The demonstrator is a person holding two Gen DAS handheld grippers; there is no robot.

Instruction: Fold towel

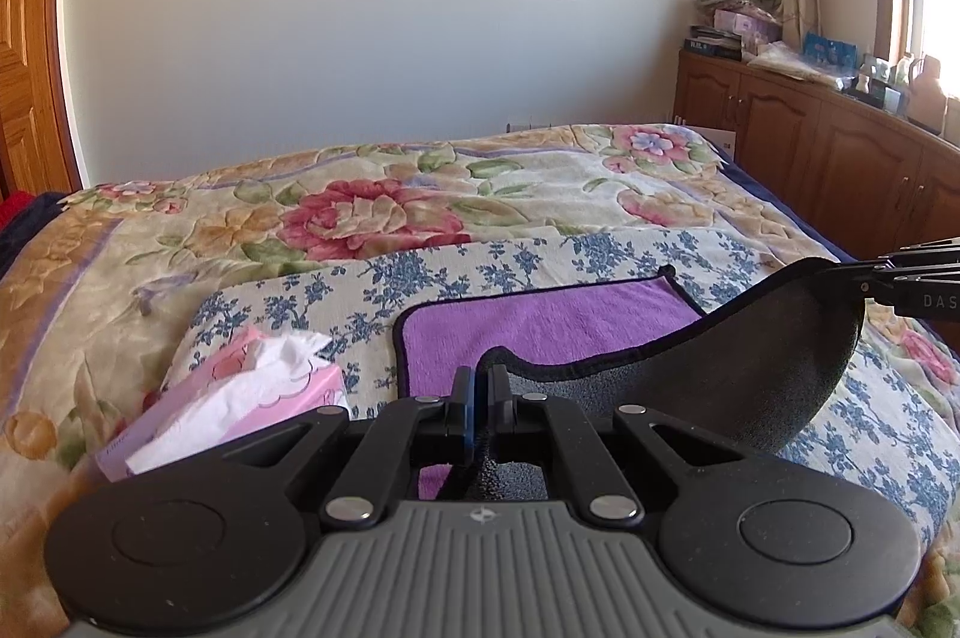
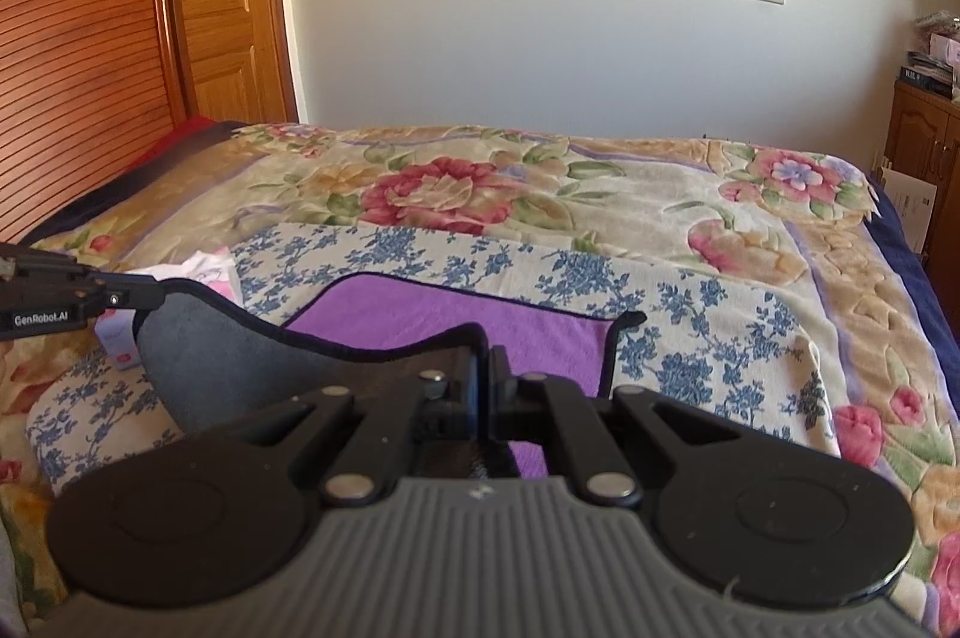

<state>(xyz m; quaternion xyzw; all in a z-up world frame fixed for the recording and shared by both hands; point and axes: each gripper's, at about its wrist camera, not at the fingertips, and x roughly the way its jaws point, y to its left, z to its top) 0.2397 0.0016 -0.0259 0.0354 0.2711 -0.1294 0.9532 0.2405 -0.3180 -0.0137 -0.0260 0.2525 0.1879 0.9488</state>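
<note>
Now left hand-held gripper clenched on towel near edge, right hand-held gripper likewise; grey underside lifted above bed; tissue box left of towel.

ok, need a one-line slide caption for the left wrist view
Left gripper and right gripper lift the purple towel's near edge above the bed.

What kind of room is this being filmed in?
Most likely a home bedroom. A bed with a floral blanket fills the view, a slatted wooden headboard stands at one end, and low wooden cabinets piled with household items line the wall by the window.
</note>
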